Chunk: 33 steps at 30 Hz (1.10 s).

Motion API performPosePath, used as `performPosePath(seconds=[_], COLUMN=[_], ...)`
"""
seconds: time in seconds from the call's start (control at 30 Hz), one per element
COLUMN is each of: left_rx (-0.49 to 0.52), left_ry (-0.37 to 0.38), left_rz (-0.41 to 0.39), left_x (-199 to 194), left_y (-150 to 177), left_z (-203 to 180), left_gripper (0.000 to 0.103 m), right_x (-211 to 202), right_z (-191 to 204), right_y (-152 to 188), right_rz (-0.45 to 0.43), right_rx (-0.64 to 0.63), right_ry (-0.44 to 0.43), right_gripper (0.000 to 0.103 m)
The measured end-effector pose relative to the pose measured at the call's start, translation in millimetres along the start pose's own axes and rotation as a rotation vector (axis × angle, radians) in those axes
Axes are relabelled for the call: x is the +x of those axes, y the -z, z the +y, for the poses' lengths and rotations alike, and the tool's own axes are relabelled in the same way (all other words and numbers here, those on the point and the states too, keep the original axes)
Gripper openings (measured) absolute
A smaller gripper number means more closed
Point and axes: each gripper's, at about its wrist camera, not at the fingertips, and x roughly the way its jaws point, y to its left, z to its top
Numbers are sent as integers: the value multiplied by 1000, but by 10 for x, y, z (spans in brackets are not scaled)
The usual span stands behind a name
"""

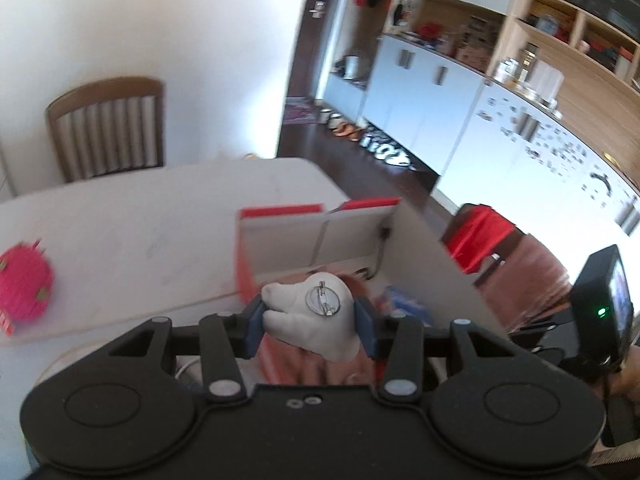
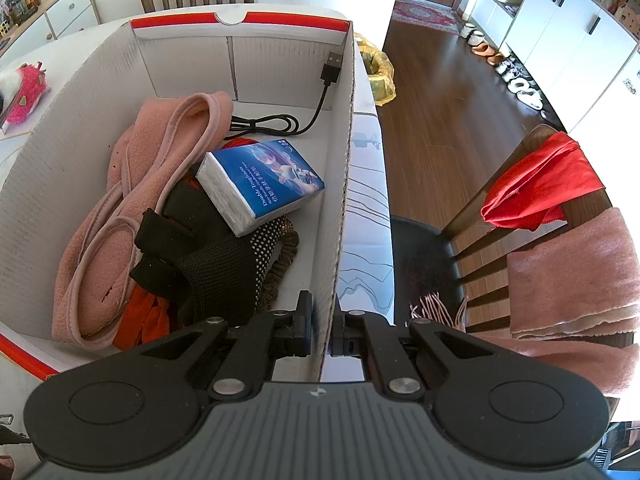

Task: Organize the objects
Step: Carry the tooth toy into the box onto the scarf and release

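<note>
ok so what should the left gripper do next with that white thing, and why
Probably carry it a little forward over the box and open. The left gripper is shut on the white brooch near the box's near edge, while the right gripper pinches the box wall, steadying it.

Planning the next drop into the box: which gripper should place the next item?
Left. The left gripper already holds a white brooch above the cardboard box. The right gripper is clamped on the box wall, steadying it.
</note>
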Motion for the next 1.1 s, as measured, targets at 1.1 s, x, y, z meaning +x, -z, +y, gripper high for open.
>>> performPosePath(seconds=[1.1], left_rx=[186], left_ry=[-81], left_rz=[226], left_x=[1287], left_y=[-18], left_z=[-412], left_gripper=[45], right_x=[64], right_z=[-32], right_y=[-14], right_rz=[-7], right_rx=[18], right_ry=[-27], right_gripper=[6])
